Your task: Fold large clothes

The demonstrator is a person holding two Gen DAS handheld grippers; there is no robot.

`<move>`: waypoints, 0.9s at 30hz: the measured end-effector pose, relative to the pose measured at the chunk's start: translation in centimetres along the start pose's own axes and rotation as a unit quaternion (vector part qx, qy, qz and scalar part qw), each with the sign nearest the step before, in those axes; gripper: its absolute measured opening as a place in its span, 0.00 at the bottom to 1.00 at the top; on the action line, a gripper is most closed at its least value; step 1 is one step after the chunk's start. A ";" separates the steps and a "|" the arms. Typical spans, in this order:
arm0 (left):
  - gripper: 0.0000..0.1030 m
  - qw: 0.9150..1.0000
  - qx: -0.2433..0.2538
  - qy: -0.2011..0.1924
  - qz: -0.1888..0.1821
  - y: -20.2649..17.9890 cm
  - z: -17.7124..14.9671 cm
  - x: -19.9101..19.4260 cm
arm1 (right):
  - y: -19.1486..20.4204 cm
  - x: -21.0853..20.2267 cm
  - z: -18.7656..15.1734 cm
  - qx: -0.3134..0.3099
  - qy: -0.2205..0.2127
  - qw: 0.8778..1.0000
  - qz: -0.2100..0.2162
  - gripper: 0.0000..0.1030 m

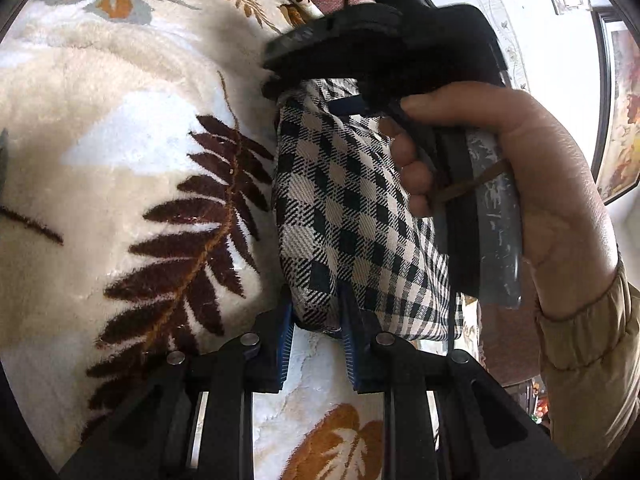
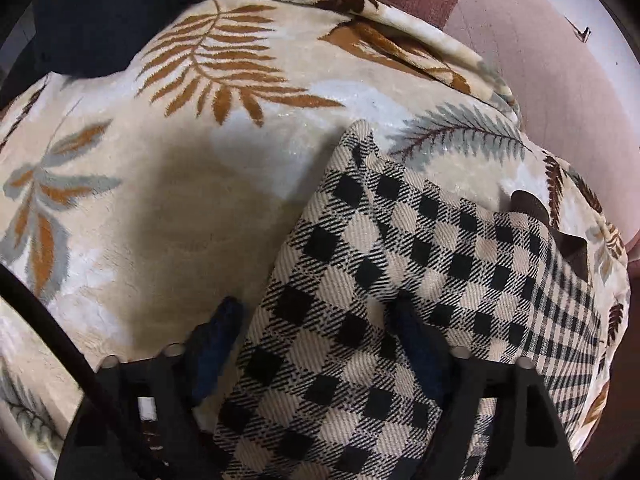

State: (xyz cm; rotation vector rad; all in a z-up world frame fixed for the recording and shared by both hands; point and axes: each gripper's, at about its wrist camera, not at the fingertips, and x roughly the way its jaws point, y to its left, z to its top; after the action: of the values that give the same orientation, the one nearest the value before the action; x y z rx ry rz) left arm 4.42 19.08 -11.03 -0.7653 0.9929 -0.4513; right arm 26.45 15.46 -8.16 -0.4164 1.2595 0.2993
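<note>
The garment is black-and-white checked cloth [image 1: 344, 208], bunched and held up between both grippers over a cream blanket with a leaf print [image 1: 120, 184]. My left gripper [image 1: 316, 320] is shut on its lower edge, the blue pads pinching the fabric. In the left wrist view the right gripper [image 1: 352, 100], held in a bare hand [image 1: 540, 184], grips the cloth's upper end. In the right wrist view the checked cloth [image 2: 380, 280] runs between my right gripper's fingers [image 2: 320, 328] and drapes down onto the blanket [image 2: 180, 160].
A pinkish-brown floor [image 2: 560, 80] lies beyond the blanket's edge at right. A dark blue item [image 2: 80, 20] sits at the blanket's far left. A white wall and a framed picture [image 1: 624, 120] show at the right of the left wrist view.
</note>
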 end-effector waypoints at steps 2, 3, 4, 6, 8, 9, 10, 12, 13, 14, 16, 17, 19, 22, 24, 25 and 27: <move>0.21 1.000 0.000 -0.001 -0.003 0.3 0.1 -0.2 | -0.8 -0.2 0.0 -0.002 0.002 1.000 0.001 0.44; 0.21 1.000 0.001 -0.003 -0.004 0.3 0.1 -0.3 | -1.1 -0.2 0.0 -0.003 0.002 1.000 0.001 0.39; 0.21 1.000 0.002 -0.004 -0.004 0.4 0.1 -0.4 | -1.4 -0.3 0.0 -0.005 0.001 1.000 0.001 0.32; 0.21 1.000 0.006 -0.006 -0.003 0.5 0.0 -0.5 | -2.1 -0.6 -0.2 0.001 -0.005 1.000 0.011 0.25; 0.21 1.000 0.010 -0.009 -0.006 0.5 -0.1 -0.7 | -2.9 -0.9 -0.3 0.009 -0.017 0.999 0.032 0.20; 0.21 1.000 0.012 -0.012 -0.007 0.5 -0.2 -0.8 | -3.4 -0.9 -0.4 0.016 -0.022 0.999 0.044 0.18; 0.21 1.000 0.014 -0.015 -0.007 0.5 -0.2 -0.9 | -3.9 -1.1 -0.5 0.024 -0.026 0.998 0.057 0.17; 0.27 1.000 0.016 -0.017 -0.011 0.3 -0.3 -0.8 | -4.9 -1.4 -0.8 0.036 -0.034 0.995 0.082 0.16; 0.30 1.000 0.016 -0.019 -0.015 0.3 -0.3 -0.7 | -4.9 -1.5 -0.9 0.039 -0.036 0.995 0.087 0.16; 0.34 1.000 0.017 -0.019 -0.017 0.2 -0.4 -0.5 | -5.2 -1.6 -1.0 0.043 -0.038 0.994 0.095 0.16; 0.36 0.999 0.023 -0.020 -0.017 0.0 -0.4 -0.1 | -5.5 -1.7 -1.0 0.045 -0.042 0.993 0.102 0.16; 0.36 0.999 0.026 -0.021 -0.015 -0.2 -0.4 0.3 | -5.6 -1.7 -0.9 0.045 -0.044 0.993 0.104 0.16; 0.36 0.999 0.026 -0.024 -0.012 -0.2 -0.3 0.6 | -5.4 -2.0 -1.0 0.045 -0.048 0.992 0.106 0.16; 0.15 0.999 0.029 -0.030 0.001 -0.6 0.1 1.0 | -5.7 -2.2 -1.1 0.048 -0.054 0.991 0.113 0.14; 0.14 0.999 0.029 -0.034 0.002 -0.8 0.0 1.3 | -5.8 -2.7 -1.3 0.051 -0.060 0.989 0.122 0.14; 0.14 0.999 0.028 -0.037 0.003 -0.9 0.0 1.2 | -6.1 -2.8 -1.4 0.052 -0.063 0.988 0.128 0.13; 0.13 0.999 0.029 -0.042 0.004 -0.9 -0.2 1.1 | -6.3 -3.4 -1.8 0.054 -0.068 0.987 0.137 0.13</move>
State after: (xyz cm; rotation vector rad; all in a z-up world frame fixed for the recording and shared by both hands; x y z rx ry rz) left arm 4.77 17.71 -11.04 -0.7214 0.9000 -0.4357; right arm 26.75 9.06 -4.49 -0.1273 1.1914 0.4822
